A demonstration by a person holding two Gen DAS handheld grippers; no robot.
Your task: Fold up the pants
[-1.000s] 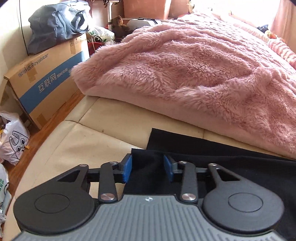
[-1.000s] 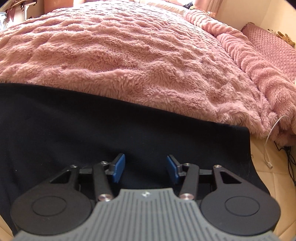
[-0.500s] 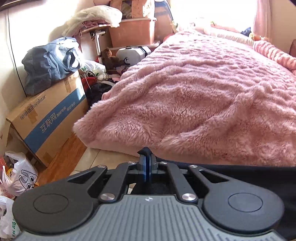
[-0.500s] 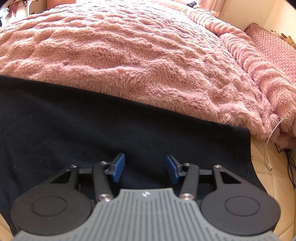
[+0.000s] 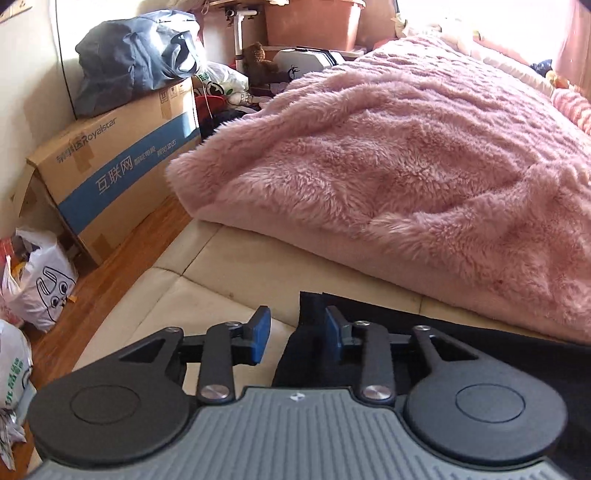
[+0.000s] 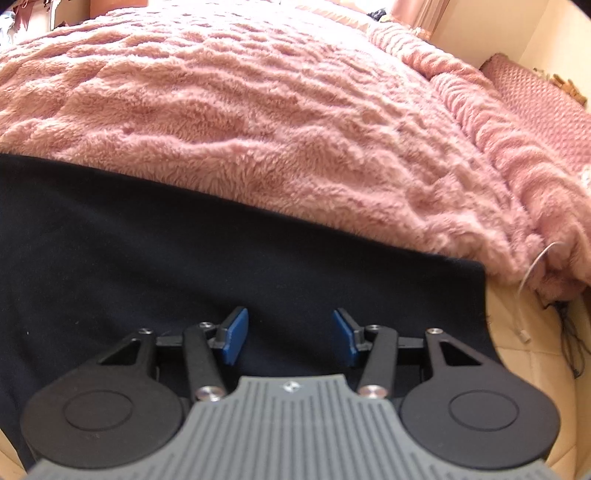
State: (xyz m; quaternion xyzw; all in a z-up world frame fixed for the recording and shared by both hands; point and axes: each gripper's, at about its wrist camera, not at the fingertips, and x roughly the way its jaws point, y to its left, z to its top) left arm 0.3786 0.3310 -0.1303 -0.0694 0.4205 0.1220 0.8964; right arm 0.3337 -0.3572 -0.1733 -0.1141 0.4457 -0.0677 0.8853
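Looking along the left gripper [image 5: 297, 339], fingers are spread, having just been opening; the black pants [image 5: 461, 347] corner sits between and under the pads, w/ the right pad [image 5: 332, 338] over the cloth and the left pad [image 5: 260, 338] over bare cream mattress [image 5: 229, 273]. Pads don't press the fabric, nothing pinched. Pants edge runs off to the right of the fingers, flat on the mattress.

Only the left wrist view shows the room side: left of the fingers a cardboard box [image 5: 110, 173] w/ a grey bag [image 5: 136, 55] on top, white plastic bags [image 5: 40, 277] on wood floor [image 5: 110, 258], a brown storage bin [image 5: 314, 18] and a small plush toy [image 5: 256, 53] further ahead.

Right wrist view alone shows the pants' other end: right gripper [image 6: 290, 336] has fingers spread wide over the black cloth [image 6: 147, 258], nothing gripped btwn them. Pants fill the area left of and beneath the fingers, ending in a straight edge to the right, w/ cream surface [image 6: 535, 350] past it. A white cable [image 6: 524, 280] hangs right of the fingers.

Pink fluffy blanket [image 6: 258, 110] lies ahead of both grippers, its near edge touching or just overlapping the pants' far edge; can't tell which.
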